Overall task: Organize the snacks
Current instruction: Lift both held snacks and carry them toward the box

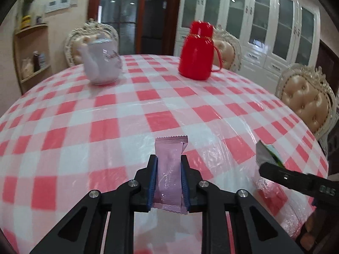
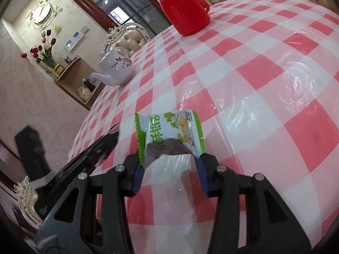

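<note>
Snacks held above the checked counter [image 1: 118,114], one per gripper.
Far off, red flask [image 1: 196,57] and teapot [image 1: 103,65] are left clear; pink packet [image 1: 169,169] is clamped by left gripper [image 1: 169,165], green packet [image 2: 169,135] by right gripper [image 2: 169,165], seemingly for sorting.

— How was the light?
— Bright and even indoors; ceiling lamps glared off the cabinet glass [image 1: 262,19] and the glossy plastic cover on the bench [image 2: 296,84].
— Sharpness?
— The left wrist view was motion-blurred, the teapot [image 1: 101,63] smeared (the right view stayed crisper). Both bent strongly at the edges, with dark corners.
</note>
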